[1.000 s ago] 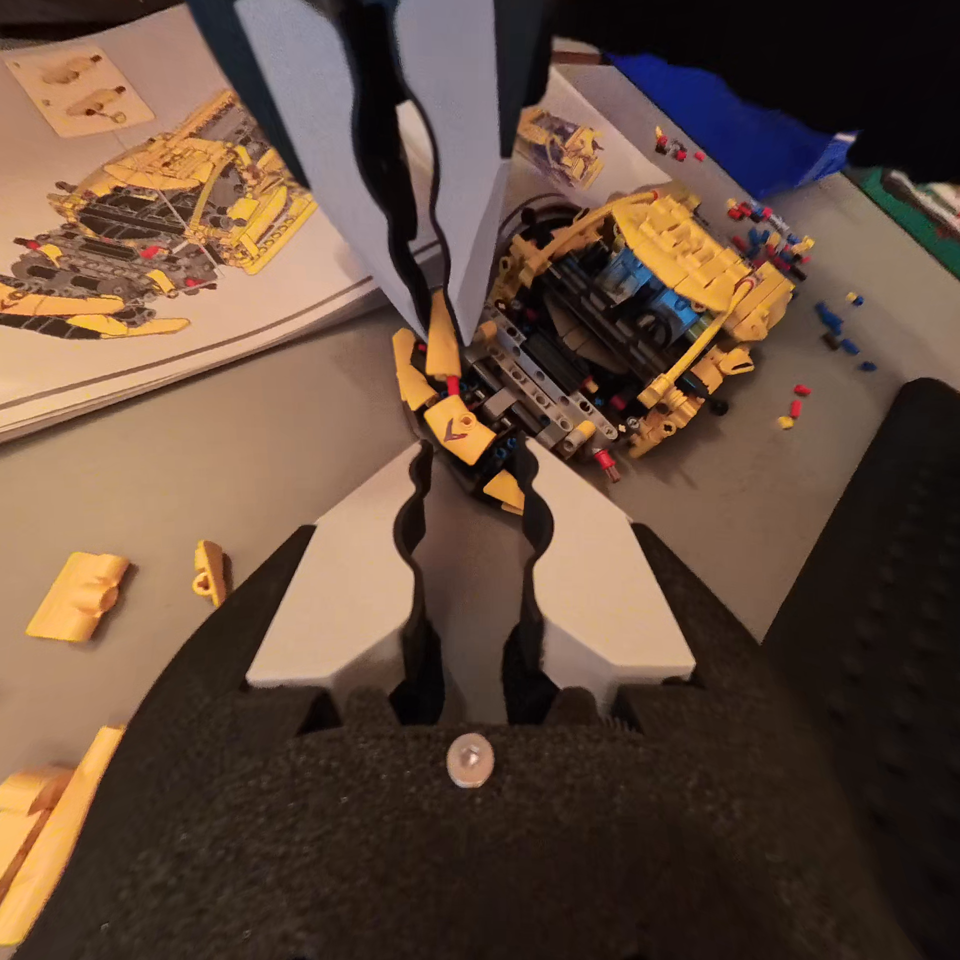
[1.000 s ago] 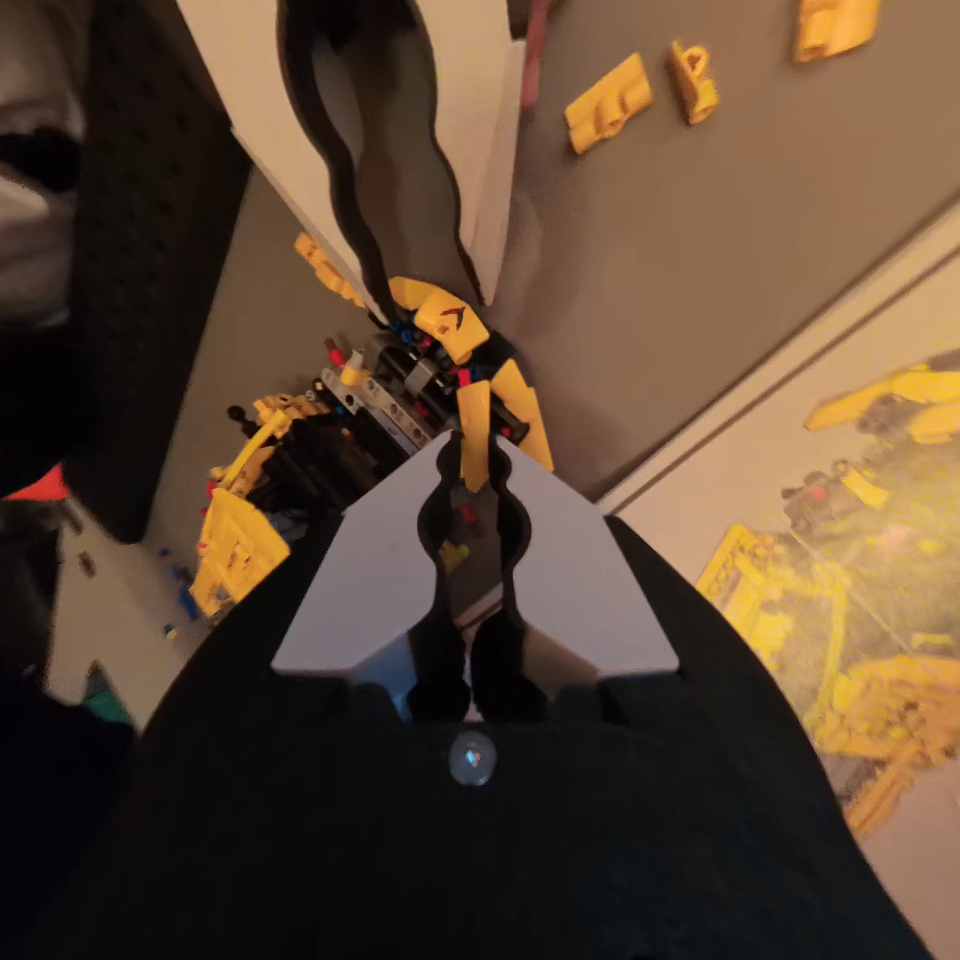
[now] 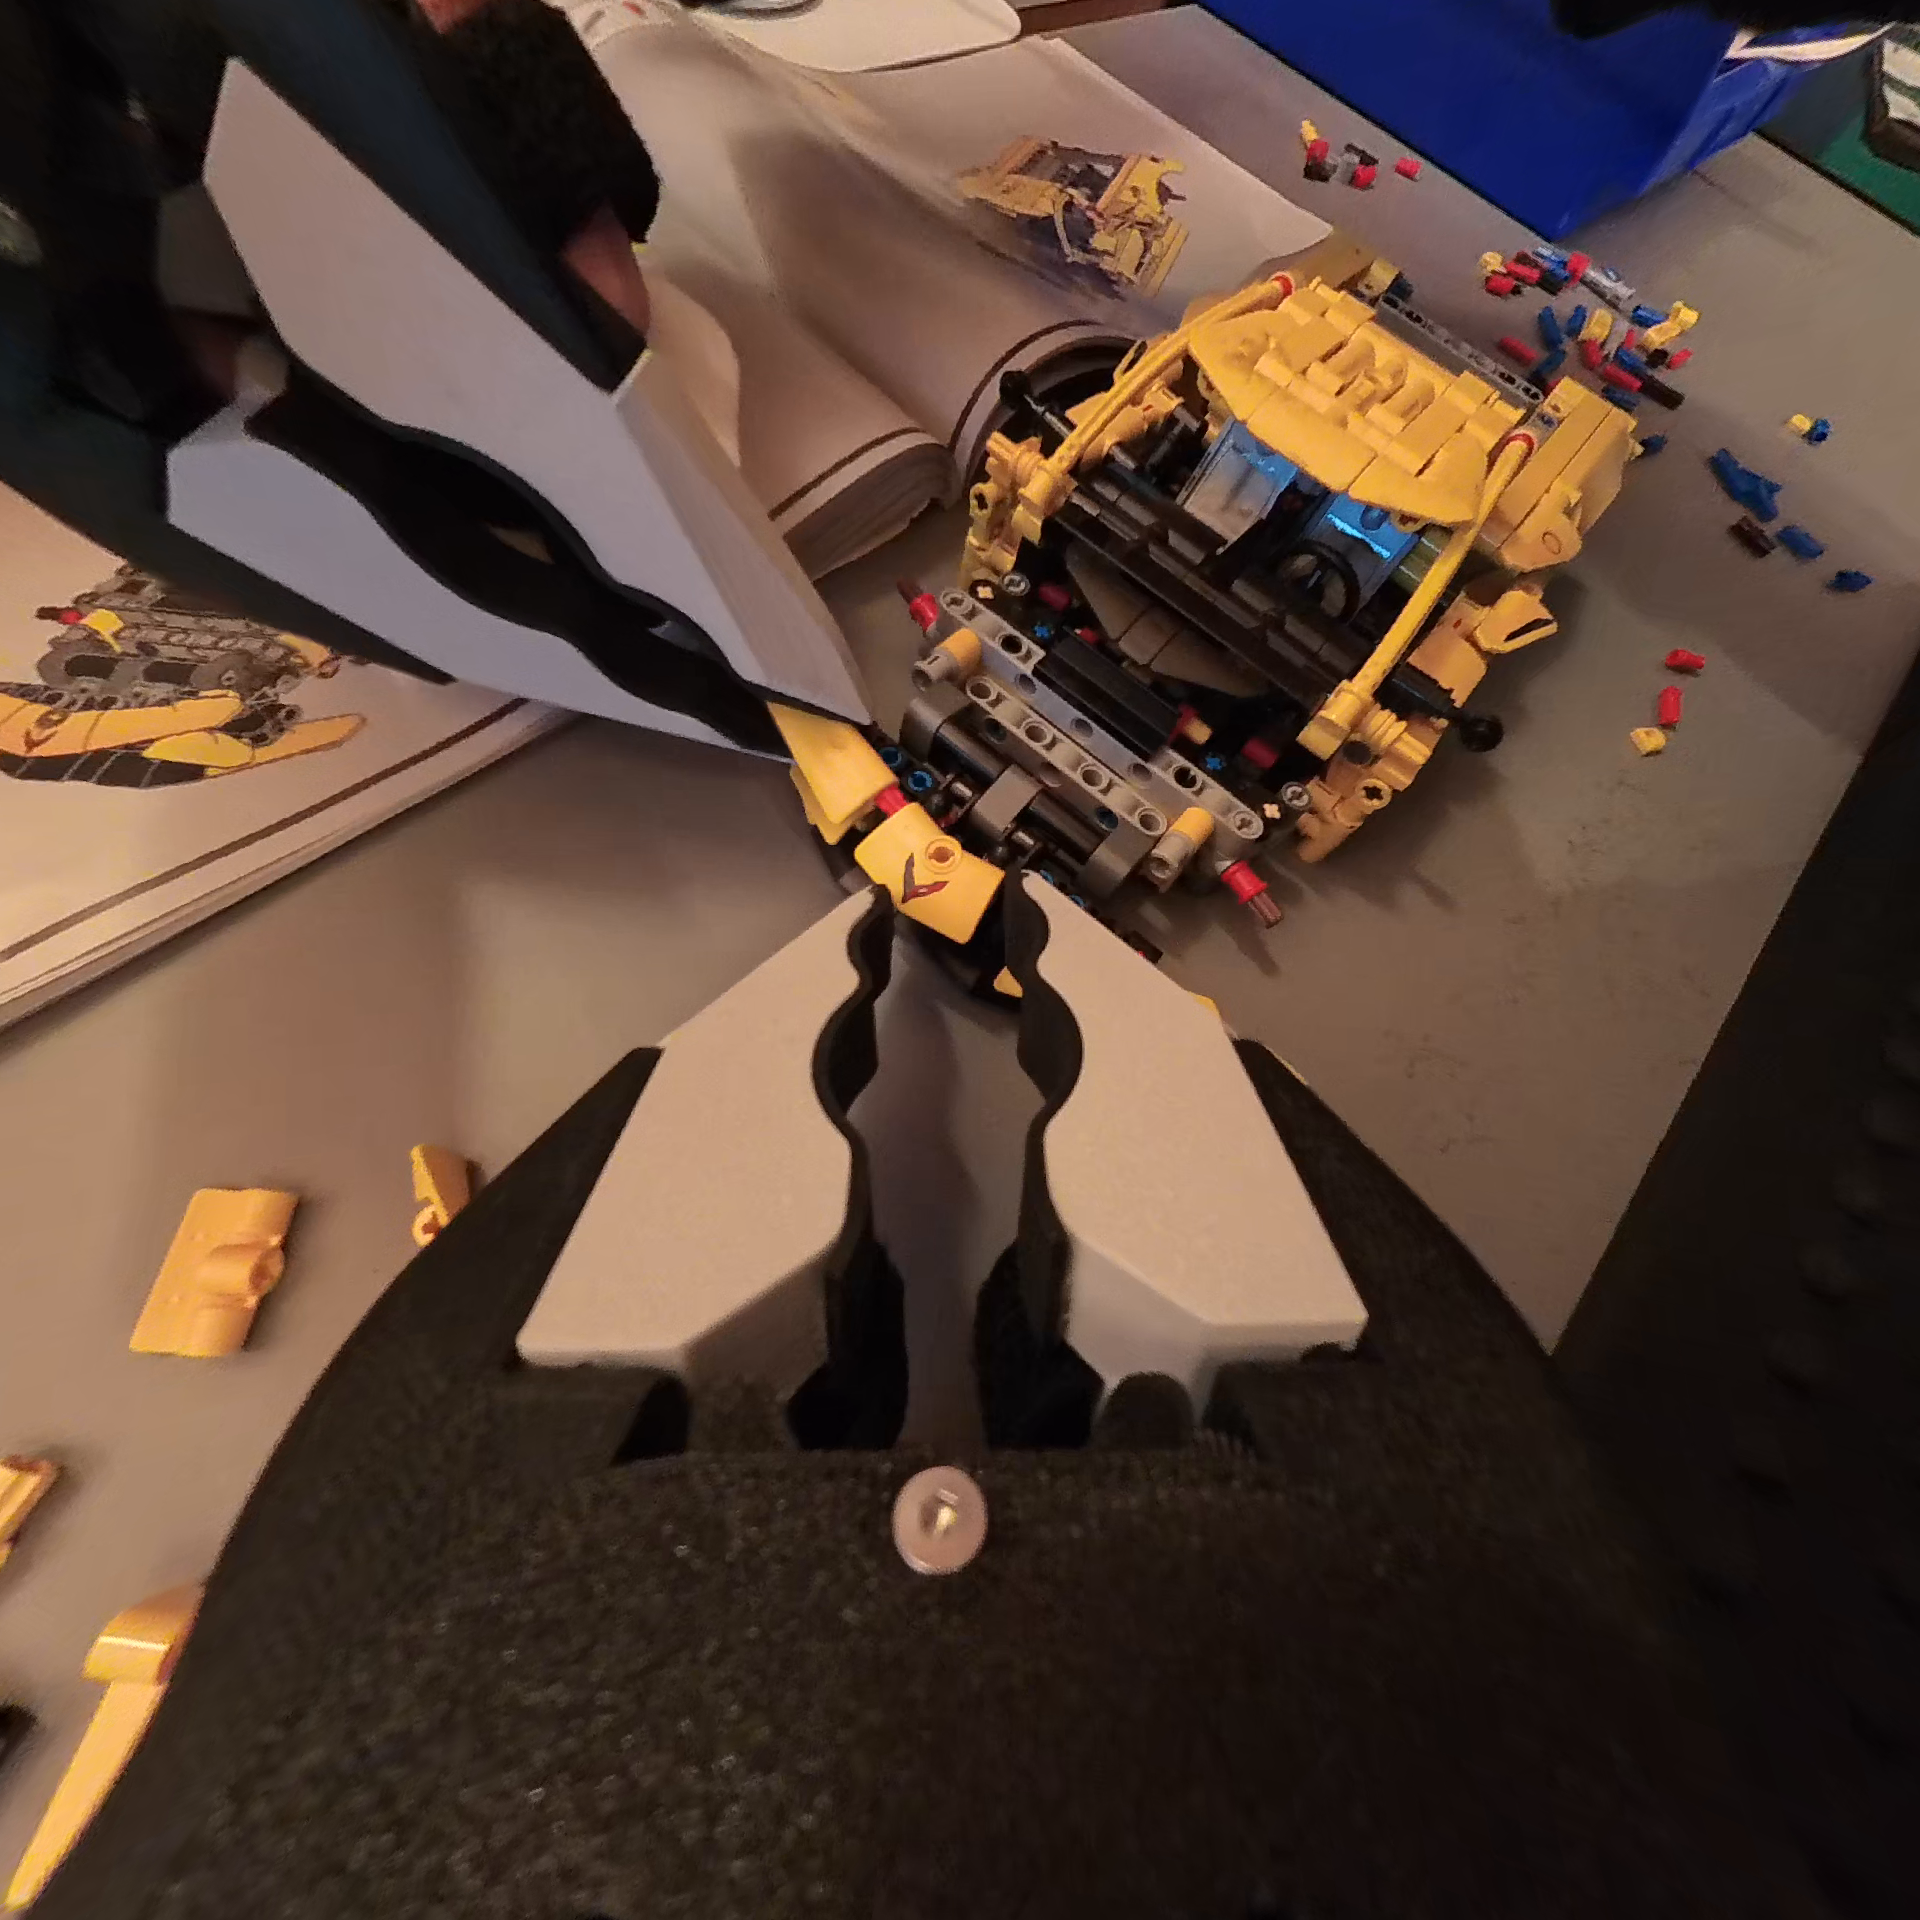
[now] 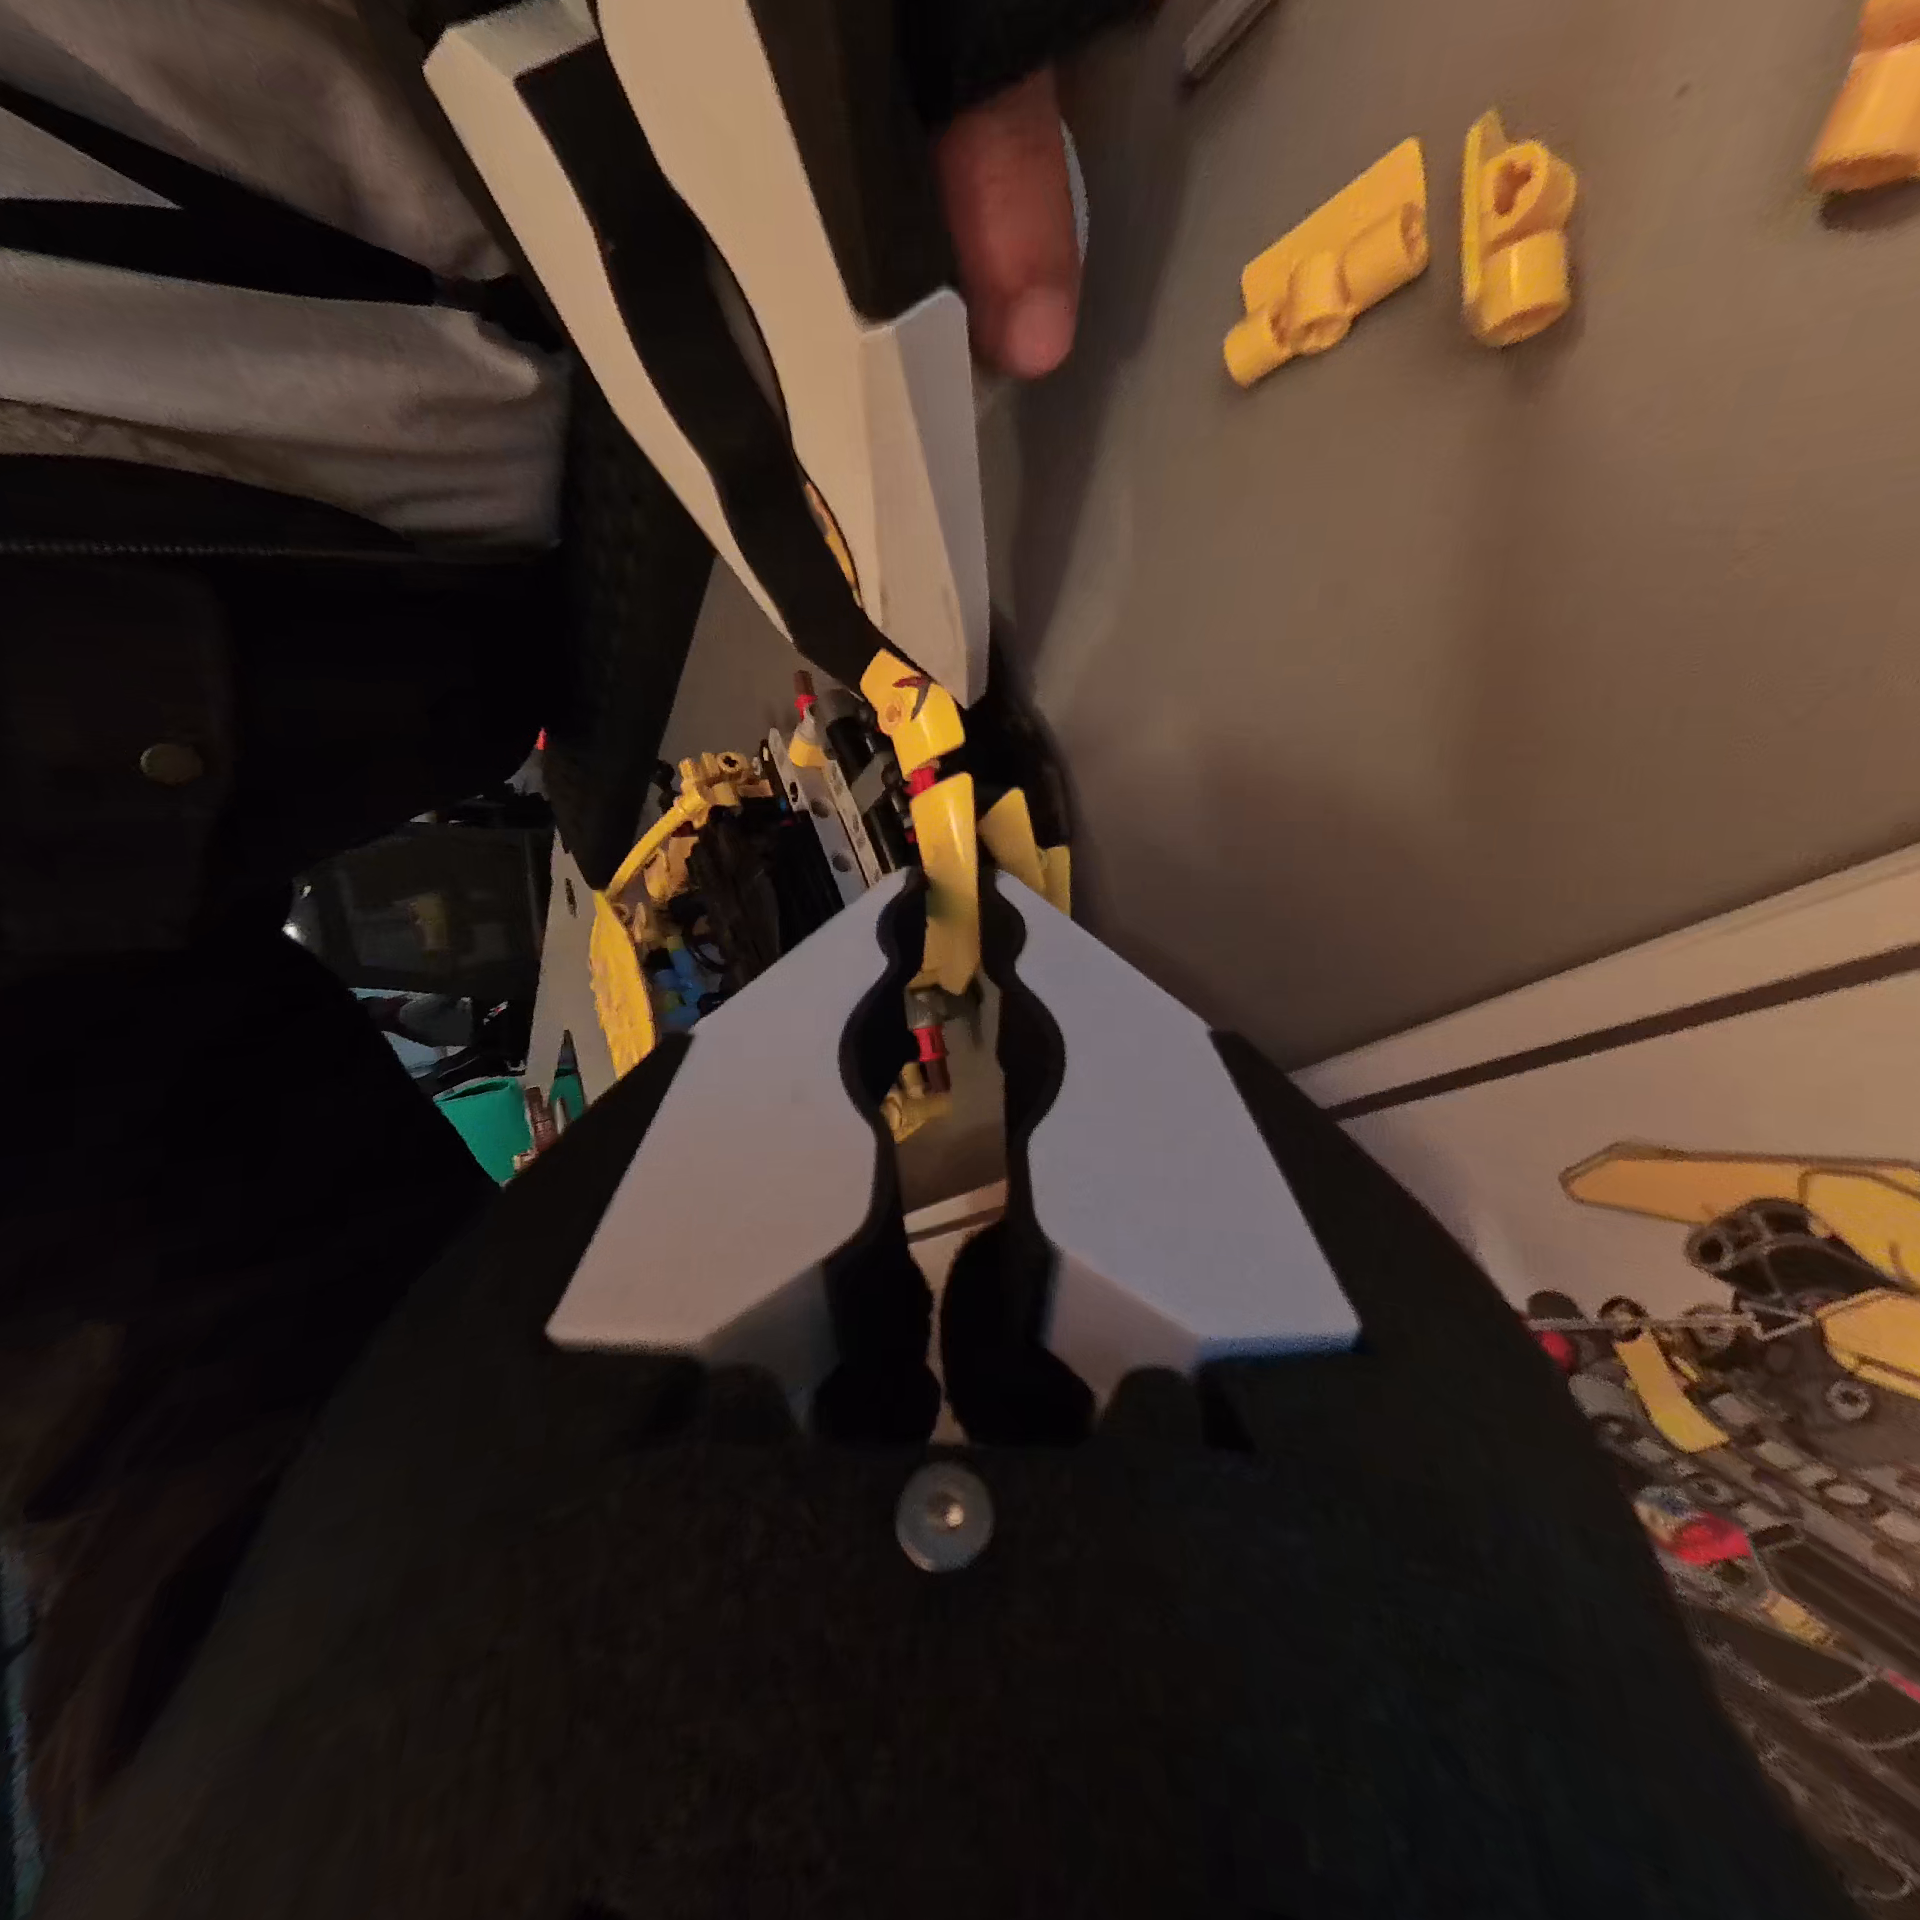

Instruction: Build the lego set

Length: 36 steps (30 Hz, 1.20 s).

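The yellow lego model lies on the grey worktop, just beside the open instruction booklet, and both grippers meet at its near corner. The left gripper has its jaws narrow, one at each side of a small yellow panel that bears a dark mark. Whether they press it or only stand beside it is hard to tell, because the part under the panel is hidden behind the fingers. The right gripper holds a long curved yellow piece between nearly closed jaws; the lower end of this piece is covered by the fingers. In the right wrist view most of the model is dark and cut off by the other gripper, so its body cannot be read there.

Compared with one second ago, the right gripper has tilted, and in the left wrist view it now comes in from the upper left instead of from above. Loose yellow parts lie at the left as before. Small red and blue pins are scattered beyond the model.
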Each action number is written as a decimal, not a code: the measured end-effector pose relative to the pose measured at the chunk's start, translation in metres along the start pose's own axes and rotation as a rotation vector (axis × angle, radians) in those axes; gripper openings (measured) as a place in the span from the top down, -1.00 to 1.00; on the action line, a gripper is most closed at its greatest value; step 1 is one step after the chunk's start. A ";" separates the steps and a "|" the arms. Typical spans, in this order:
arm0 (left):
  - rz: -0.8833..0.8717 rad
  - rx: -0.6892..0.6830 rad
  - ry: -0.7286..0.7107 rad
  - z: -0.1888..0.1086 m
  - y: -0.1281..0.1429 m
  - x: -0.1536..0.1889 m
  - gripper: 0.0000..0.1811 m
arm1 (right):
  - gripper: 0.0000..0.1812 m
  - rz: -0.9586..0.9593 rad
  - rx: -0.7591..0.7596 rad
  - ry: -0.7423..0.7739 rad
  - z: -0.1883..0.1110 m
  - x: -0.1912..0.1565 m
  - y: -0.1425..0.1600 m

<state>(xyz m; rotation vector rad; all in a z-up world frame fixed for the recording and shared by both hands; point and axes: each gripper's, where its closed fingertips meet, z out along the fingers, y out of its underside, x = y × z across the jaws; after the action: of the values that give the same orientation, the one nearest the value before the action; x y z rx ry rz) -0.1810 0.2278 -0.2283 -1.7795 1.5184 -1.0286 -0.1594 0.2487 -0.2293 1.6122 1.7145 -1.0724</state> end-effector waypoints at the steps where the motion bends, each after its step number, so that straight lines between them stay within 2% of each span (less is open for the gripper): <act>1: -0.001 -0.002 0.010 0.000 0.000 0.001 0.78 | 0.92 -0.003 -0.002 -0.017 0.000 -0.001 -0.001; 4: 0.003 -0.008 0.027 0.001 0.001 0.005 0.78 | 0.92 0.017 -0.031 -0.067 0.003 -0.003 -0.002; 10: 0.016 -0.012 0.019 0.001 0.001 0.005 0.78 | 0.92 0.043 -0.047 -0.053 0.005 -0.005 -0.003; 21: 0.024 -0.004 0.005 0.001 0.001 0.005 0.77 | 0.91 -0.026 0.126 0.023 0.006 -0.004 -0.006; 27: 0.011 -0.001 -0.001 0.001 0.000 0.003 0.77 | 0.78 -0.126 0.273 0.147 -0.001 0.002 -0.012; 31: -0.001 -0.002 0.008 0.001 0.001 0.003 0.77 | 0.70 -0.230 0.334 0.339 -0.011 0.004 -0.011; 36: -0.020 -0.003 0.020 0.001 0.001 0.003 0.77 | 0.72 -0.347 0.320 0.568 -0.007 0.003 0.000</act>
<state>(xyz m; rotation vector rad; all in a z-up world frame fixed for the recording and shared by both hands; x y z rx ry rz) -0.1802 0.2249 -0.2288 -1.7951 1.5172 -1.0576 -0.1590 0.2566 -0.2279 2.0062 2.3568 -1.1672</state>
